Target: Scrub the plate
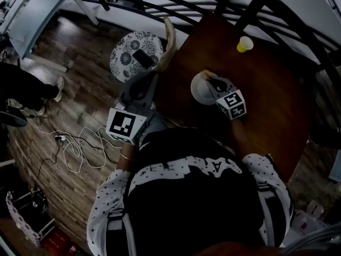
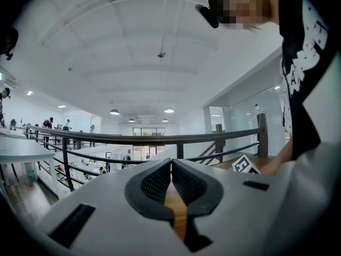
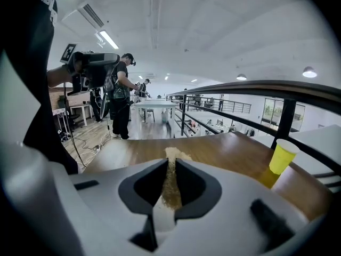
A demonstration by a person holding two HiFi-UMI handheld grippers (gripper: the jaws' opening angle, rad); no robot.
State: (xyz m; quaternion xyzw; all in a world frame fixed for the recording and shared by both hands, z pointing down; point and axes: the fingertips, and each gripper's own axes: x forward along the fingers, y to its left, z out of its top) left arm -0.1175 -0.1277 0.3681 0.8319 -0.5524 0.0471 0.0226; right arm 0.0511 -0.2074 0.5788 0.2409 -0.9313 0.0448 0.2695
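Note:
My left gripper point(image 1: 159, 68) is held off the table's left edge, shut on a thin tan wooden plate point(image 1: 170, 36) that stands on edge and curves upward. In the left gripper view only a narrow wood-coloured strip of the plate point(image 2: 176, 212) shows between the closed jaws of the left gripper point(image 2: 171, 167). My right gripper point(image 1: 213, 83) is over the brown table point(image 1: 266, 116), shut on a round pale scrub pad point(image 1: 200, 89). In the right gripper view the pad point(image 3: 171, 188) shows as a grainy tan strip pinched by the right gripper point(image 3: 171, 167).
A yellow cup point(image 1: 244, 45) stands at the table's far side, also the yellow cup point(image 3: 282, 156). A patterned round stool point(image 1: 128, 57) with a dark object stands left of the table. A black railing point(image 1: 186, 7) runs behind. Cables point(image 1: 80, 148) lie on the floor. A person point(image 3: 121, 95) stands further off.

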